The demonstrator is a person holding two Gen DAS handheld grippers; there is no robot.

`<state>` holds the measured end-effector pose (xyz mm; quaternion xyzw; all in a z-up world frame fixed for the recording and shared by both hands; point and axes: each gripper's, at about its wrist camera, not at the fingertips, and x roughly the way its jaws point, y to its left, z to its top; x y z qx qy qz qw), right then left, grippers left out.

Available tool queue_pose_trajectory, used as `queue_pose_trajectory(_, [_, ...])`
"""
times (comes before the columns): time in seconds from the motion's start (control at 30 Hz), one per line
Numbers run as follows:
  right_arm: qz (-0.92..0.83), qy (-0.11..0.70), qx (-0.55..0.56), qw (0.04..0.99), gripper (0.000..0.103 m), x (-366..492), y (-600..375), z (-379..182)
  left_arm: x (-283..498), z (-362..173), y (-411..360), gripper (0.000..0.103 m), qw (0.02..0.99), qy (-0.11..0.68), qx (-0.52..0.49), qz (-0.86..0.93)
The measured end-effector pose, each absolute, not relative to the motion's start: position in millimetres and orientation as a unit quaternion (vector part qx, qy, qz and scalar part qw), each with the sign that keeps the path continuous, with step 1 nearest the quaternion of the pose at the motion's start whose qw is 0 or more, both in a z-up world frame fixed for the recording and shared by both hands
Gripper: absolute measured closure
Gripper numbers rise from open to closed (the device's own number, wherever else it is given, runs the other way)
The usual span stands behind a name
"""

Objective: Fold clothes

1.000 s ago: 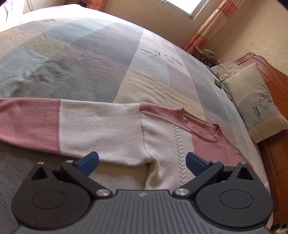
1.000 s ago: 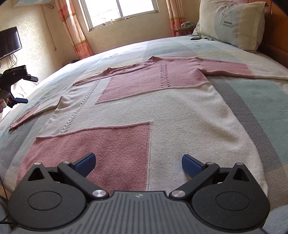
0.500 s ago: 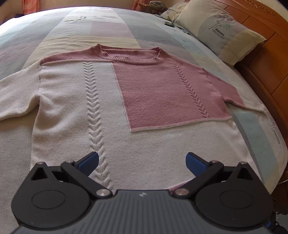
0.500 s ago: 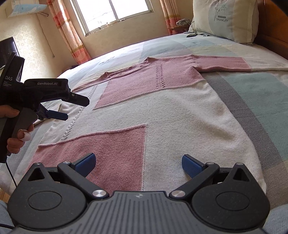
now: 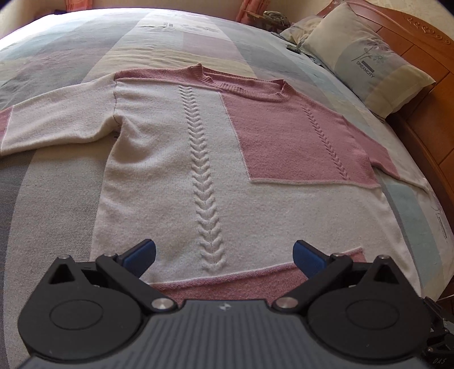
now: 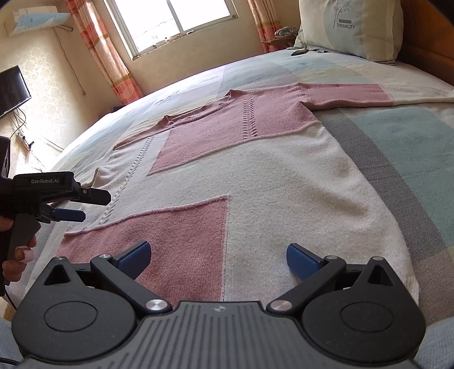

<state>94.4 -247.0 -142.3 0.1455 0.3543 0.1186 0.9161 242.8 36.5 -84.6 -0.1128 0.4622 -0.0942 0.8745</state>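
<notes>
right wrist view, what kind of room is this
Most likely a home bedroom: a sweater lies spread on a made bed, with a pillow at the headboard and a curtained window.

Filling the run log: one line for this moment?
pink-and-cream knit sweater flat, unfolded on patchwork bedspread | left gripper open, empty | right gripper open, empty

Sweater (image 5: 204, 159) spread flat on the bed (image 5: 56, 204), hem at the near edge, collar toward the far side, sleeves stretched out to both sides. Pillow (image 5: 366, 62) against the headboard (image 5: 425, 93) at the bed's right edge. Left hand-held gripper (image 6: 82, 204) over the hem's left corner, right hand-held gripper (image 6: 218, 259) above the hem's middle. Window (image 6: 173, 22) beyond the bed's far edge.
</notes>
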Motion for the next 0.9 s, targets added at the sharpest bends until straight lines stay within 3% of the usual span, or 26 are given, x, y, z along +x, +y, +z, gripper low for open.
queue_pose_trajectory(0.43, [0.120, 0.354, 0.169, 0.912, 0.000, 93.0, -252.6, -141.5, 222.1, -93.9, 50.1, 0.001, 0.880, 0.464, -0.063, -0.084])
queue_pose_trajectory(0.7, [0.120, 0.356, 0.161, 0.913, 0.000, 92.3, -249.5, -140.6, 233.3, -47.7, 125.3, 0.001, 0.911, 0.374, -0.172, -0.036])
queue_pose_trajectory(0.9, [0.136, 0.347, 0.119, 0.920, 0.000, 85.2, -236.7, -136.5, 252.3, -65.0, 177.8, 0.001, 0.902, 0.341, -0.265, 0.007])
